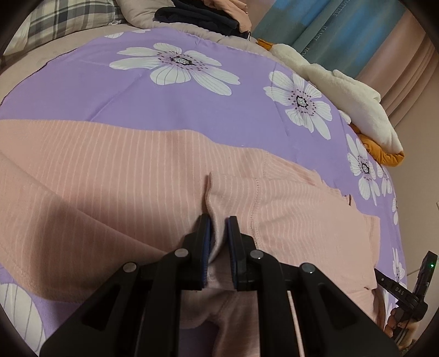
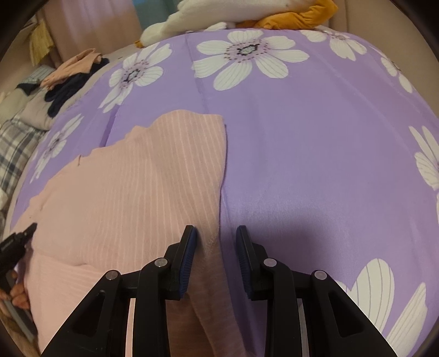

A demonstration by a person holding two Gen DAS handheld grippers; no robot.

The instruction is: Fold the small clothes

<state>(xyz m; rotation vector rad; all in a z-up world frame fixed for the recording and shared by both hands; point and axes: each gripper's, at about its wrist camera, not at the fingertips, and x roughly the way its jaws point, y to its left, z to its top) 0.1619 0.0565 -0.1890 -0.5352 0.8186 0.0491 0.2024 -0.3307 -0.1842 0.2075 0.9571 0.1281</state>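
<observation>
Pink striped garment (image 1: 123,175): lies flat on purple floral bedspread (image 1: 192,104).
Left gripper (image 1: 218,222): 2 fingers drawn close, pinching a raised fold of the garment.
Right gripper (image 2: 216,233): fingers parted over the garment's right edge; contact cannot be told.
White plush toy (image 1: 343,90): at bedspread's far edge.

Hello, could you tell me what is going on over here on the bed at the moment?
A person is folding a pink striped garment on a purple flowered bedspread, with a pair of tongs in each hand. The left tongs are pinched on a raised fold of the garment. The right tongs straddle its edge, a gap showing between cloth and one pad. More clothes lie piled at the far side.
</observation>
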